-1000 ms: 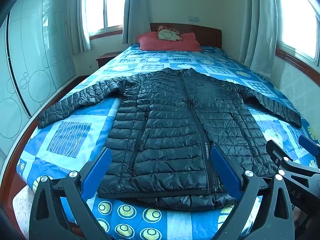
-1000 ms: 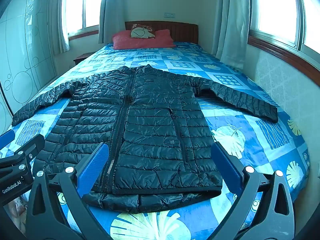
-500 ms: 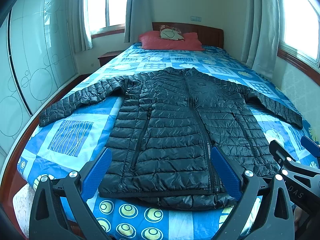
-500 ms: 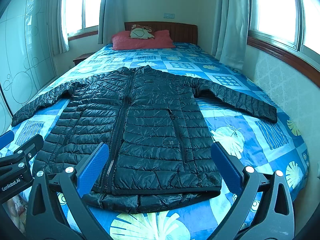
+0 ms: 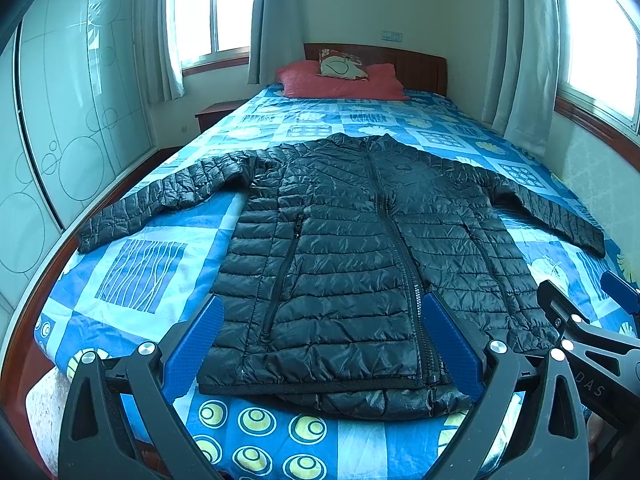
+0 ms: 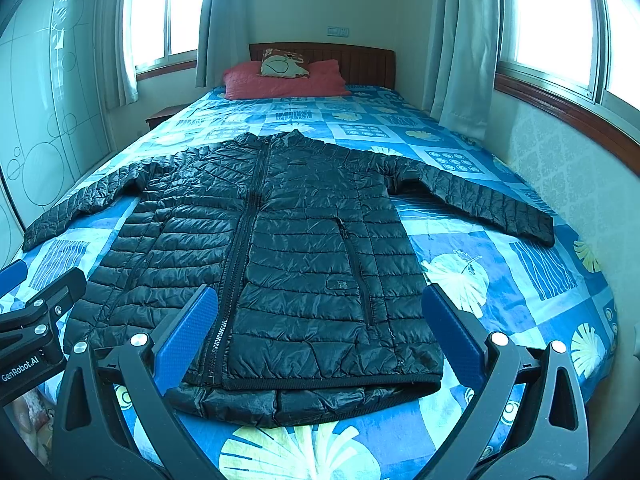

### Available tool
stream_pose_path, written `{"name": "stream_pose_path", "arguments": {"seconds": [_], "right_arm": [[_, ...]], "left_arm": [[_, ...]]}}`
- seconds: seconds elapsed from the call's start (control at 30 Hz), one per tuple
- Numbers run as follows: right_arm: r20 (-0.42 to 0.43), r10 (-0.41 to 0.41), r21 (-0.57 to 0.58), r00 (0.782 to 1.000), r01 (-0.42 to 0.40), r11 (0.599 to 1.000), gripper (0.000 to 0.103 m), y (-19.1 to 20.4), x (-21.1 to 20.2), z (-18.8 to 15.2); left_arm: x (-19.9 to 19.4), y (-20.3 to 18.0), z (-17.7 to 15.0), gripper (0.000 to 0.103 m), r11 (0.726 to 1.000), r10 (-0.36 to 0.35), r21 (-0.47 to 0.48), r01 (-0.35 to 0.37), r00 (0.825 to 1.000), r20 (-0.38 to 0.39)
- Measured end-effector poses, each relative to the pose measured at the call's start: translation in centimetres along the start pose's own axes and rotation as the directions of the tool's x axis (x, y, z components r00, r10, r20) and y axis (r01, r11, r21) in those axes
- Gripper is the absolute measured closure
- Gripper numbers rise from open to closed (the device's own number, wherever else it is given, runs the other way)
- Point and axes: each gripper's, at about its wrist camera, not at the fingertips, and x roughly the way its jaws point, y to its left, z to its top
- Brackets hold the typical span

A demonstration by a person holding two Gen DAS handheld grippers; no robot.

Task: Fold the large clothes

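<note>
We are holding both tools above the foot of the bed point(image 5: 132, 264), and each is gaping wide with nothing between its blue pads. The left tool point(image 5: 320, 344) is pointing at the jacket's left half; the right tool point(image 6: 320, 334) is pointing at its right half, and each tool is showing at the edge of the other's view. The black quilted jacket point(image 6: 288, 248) is lying flat on the blue patterned bedspread, zipped shut, hem nearest us, both sleeves spreading outward. A red pillow point(image 6: 280, 80) is resting by the headboard.
</note>
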Motion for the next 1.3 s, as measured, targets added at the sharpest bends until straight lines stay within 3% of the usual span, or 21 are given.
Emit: {"name": "stream_pose_path", "arguments": {"seconds": [1.3], "right_arm": [[0.000, -0.003, -0.003, 1.000, 0.003, 1.000, 0.002, 0.04, 0.04, -0.07]], "left_arm": [[0.61, 0.00, -0.63, 0.005, 1.000, 0.003, -0.002, -0.003, 1.000, -0.023]]}}
